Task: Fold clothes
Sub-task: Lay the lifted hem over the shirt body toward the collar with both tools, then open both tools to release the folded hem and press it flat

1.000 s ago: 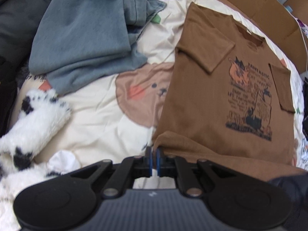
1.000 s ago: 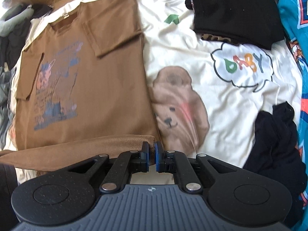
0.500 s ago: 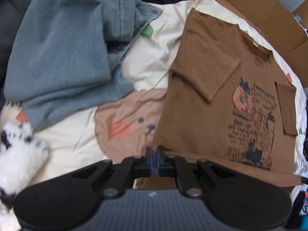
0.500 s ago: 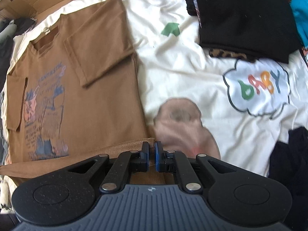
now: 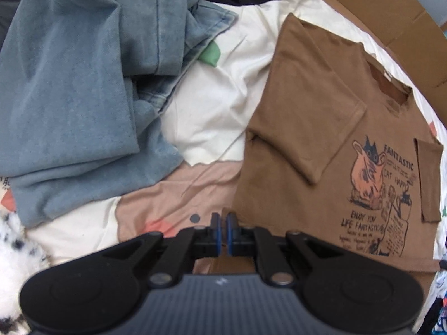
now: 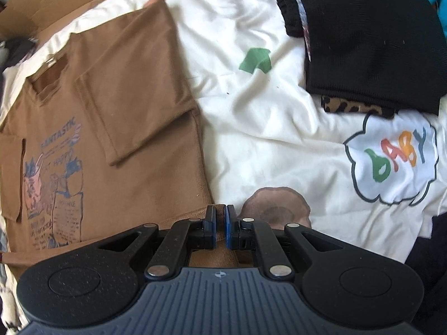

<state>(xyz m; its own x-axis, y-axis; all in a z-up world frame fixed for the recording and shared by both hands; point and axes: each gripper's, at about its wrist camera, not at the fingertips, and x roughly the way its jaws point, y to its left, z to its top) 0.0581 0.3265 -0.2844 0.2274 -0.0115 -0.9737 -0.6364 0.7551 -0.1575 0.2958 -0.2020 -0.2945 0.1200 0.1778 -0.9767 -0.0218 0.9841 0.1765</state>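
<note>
A brown T-shirt (image 5: 293, 145) with a cat print lies flat on a cream bedsheet (image 5: 212, 117), both sleeves folded in over its front. In the left wrist view my left gripper (image 5: 223, 219) is shut on the shirt's bottom hem at its left corner, and the pinched cloth trails back under the fingers. The right wrist view shows the same shirt (image 6: 131, 117), where my right gripper (image 6: 220, 213) is shut on the hem's other corner. The lifted hem stretches between the two grippers over the lower body of the shirt. Both grippers point steeply down.
A heap of blue-grey denim clothes (image 5: 83, 92) lies left of the shirt. Cardboard (image 5: 391, 16) borders the far edge. A folded black garment (image 6: 368, 33) over a leopard-print piece (image 6: 354, 109) sits far right, and another dark garment (image 6: 430, 254) at the right edge. White spotted plush (image 5: 14, 254) lies near left.
Both grippers have carried the hem forward over the shirt toward the collar and sunk lower. The fold now covers the bottom of the print. Both grips are unchanged.
</note>
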